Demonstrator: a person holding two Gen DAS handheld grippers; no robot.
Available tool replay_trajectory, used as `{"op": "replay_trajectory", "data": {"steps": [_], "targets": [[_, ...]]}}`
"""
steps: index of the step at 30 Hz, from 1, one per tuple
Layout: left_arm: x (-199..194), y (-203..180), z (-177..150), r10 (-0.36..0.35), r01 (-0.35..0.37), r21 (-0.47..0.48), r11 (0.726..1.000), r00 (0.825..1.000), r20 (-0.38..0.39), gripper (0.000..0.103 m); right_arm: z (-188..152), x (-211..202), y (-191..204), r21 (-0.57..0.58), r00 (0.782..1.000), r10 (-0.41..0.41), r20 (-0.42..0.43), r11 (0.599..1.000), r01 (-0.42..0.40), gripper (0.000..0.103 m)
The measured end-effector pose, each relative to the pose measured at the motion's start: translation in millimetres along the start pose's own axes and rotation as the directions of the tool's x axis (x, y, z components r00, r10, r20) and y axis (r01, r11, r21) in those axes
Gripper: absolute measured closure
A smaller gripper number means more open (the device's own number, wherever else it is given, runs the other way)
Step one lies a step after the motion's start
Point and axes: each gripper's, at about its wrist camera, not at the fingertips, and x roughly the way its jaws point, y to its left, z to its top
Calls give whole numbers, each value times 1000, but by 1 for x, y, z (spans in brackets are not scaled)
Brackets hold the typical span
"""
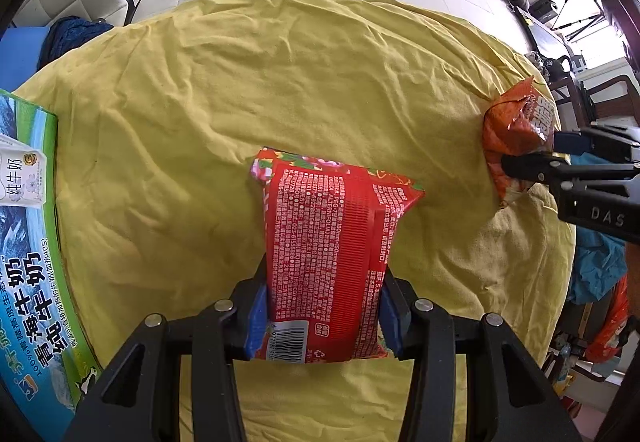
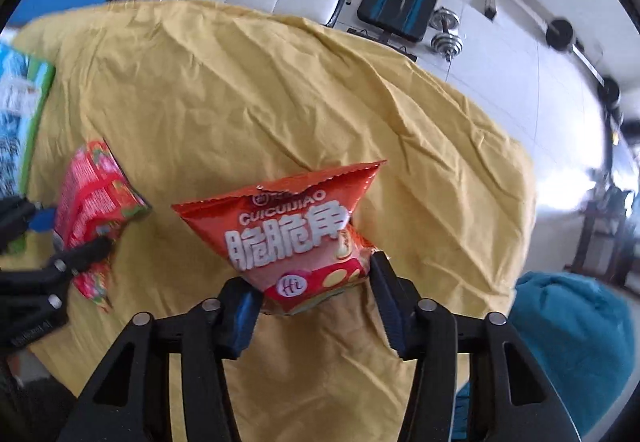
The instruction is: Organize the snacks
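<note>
While the green milk carton [image 1: 28, 226] waits at the left edge of the frame, no snack shows inside it in either view, so the sorting seems barely begun. At lower centre the left gripper [image 1: 324, 316] is clamped on a red printed snack packet [image 1: 332, 226] above the yellow cloth [image 1: 180, 122]. At the right edge the right gripper [image 2: 312, 302] pinches the lower corner of an orange chip bag [image 2: 292, 230]. Both packs are probably bound for the carton.

red packet [image 1: 328, 262]: glossy, white print, barcode end nearest, clamped upright at 6 o'clock; orange snack bag [image 2: 296, 238]: puffy, torn top edge, at 3 o'clock
</note>
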Motion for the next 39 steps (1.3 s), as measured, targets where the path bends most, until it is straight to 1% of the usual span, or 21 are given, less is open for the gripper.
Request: {"op": "replay_trajectory", "data": {"steps": [2,3,6,9,10,12,15,16,18,21,23,27,29,32,35,39], "targets": [[-1,-1,-1,6,-6,3,1000,1000,5,60,-5,1,4,68,999,45,16,997,-46,53],[-3,-1,-2,17,-17,7,1000,1000,15,60,-9,0,-1,92,999,50,18,994,-52,53],[-9,-3,-4,41,-41,15,999,998,42,60,-23,-2,1,194,999,42,9,980,-43,54],[-16,-2,-7,58,-59,20,998,996,74,60,-45,-4,1,313,998,43,-37,949,-29,54],[-19,-1,-9,68,-71,25,997,994,90,60,-53,-6,5,340,998,44,-34,940,-30,55],[-25,1,-14,79,-83,27,996,991,111,61,-67,-9,11,361,999,19,-25,932,-9,55],[-37,5,-23,95,-100,25,995,984,152,61,-87,-18,24,410,998,60,5,910,-57,55],[-41,6,-26,101,-107,27,994,981,166,61,-95,-21,31,415,998,59,16,908,-61,55],[-52,8,-35,106,-115,33,993,975,196,61,-111,-32,46,427,998,26,50,903,-45,55],[-67,11,-46,95,-106,37,994,969,226,61,-129,-46,68,442,995,33,89,894,-70,56],[-83,14,-56,95,-111,51,992,962,257,61,-139,-58,82,445,994,32,109,892,-78,56],[-115,16,-70,78,-106,76,991,948,308,61,-152,-91,114,451,987,36,158,886,-105,57],[-137,23,-82,59,-91,80,993,941,334,61,-158,-110,119,446,984,36,174,888,-111,57],[-161,30,-93,49,-85,83,993,930,365,61,-163,-134,146,442,977,31,209,889,-122,57],[-187,48,-107,37,-76,84,994,919,393,61,-174,-157,170,441,969,46,244,885,-153,57],[-214,75,-124,30,-71,82,994,907,419,61,-177,-180,209,414,959,61,278,893,-177,57]]}}
